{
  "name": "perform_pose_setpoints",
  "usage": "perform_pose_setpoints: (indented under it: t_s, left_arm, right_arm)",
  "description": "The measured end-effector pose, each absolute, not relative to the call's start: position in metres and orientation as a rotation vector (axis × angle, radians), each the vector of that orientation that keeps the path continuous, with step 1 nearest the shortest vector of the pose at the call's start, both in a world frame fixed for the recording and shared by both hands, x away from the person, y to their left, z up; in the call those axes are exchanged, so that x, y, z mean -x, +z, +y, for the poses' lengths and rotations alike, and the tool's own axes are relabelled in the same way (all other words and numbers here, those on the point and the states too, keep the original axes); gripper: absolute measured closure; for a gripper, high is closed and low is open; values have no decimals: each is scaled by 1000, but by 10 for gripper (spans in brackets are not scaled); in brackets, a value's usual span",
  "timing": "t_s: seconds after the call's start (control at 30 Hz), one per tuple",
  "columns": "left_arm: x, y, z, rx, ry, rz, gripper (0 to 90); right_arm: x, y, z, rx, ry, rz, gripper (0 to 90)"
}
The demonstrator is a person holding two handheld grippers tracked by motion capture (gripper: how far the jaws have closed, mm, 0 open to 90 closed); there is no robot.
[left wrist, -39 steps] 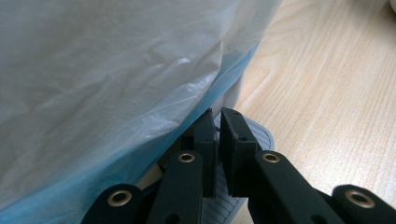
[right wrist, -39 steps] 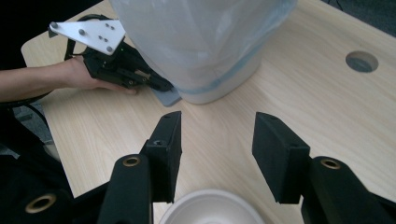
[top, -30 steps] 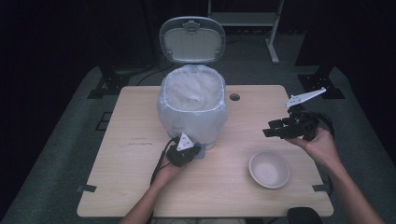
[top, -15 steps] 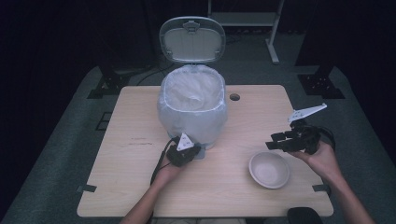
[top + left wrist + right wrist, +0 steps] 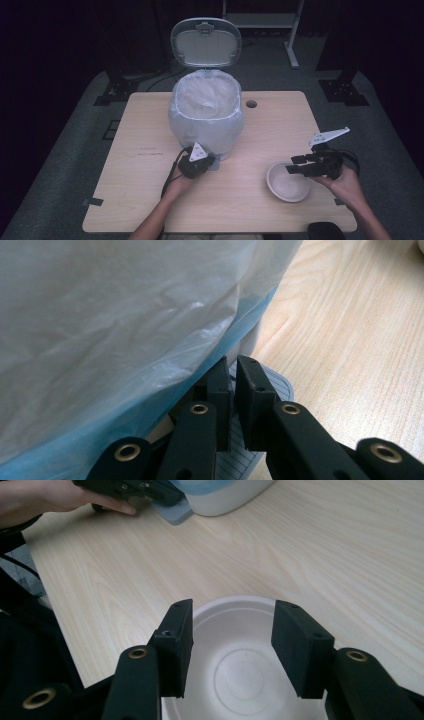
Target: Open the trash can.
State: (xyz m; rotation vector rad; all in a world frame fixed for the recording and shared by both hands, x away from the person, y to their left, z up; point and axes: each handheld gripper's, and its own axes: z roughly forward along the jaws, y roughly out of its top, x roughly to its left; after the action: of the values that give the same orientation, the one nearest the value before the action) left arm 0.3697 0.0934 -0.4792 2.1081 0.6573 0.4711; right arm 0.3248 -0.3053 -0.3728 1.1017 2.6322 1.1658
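The white bowl (image 5: 288, 181) sits empty on the worktop (image 5: 150, 125), near its front right corner. The right gripper (image 5: 299, 165) hangs just over the bowl's far rim, its jaws parted with nothing between them; in the right gripper view the bowl (image 5: 250, 675) lies directly below the gap. The step in hand looks like picking the bowl up. To do it well, one jaw should go inside the wall and one outside, so the thin rim is pinched rather than the whole bowl straddled, and the closing should be gentle, since the bowl looks light and may skid or tip.

The left gripper (image 5: 196, 164), jaws closed, presses on the pedal (image 5: 272, 385) at the foot of the bin (image 5: 206, 120), whose lid (image 5: 205, 43) stands open; a plastic liner (image 5: 125, 315) drapes over the bin. Bare worktop lies between bowl and bin, so I judge the path clear.
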Motion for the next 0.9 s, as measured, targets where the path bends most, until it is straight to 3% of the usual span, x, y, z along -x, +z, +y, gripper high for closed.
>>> perform_pose_setpoints:
  t_s: [0.9]
  left_arm:
    - [-370, -479, 94, -2110, 471, 660, 848]
  right_arm:
    - [-331, -409, -330, -1209, 1090, 2585, 497]
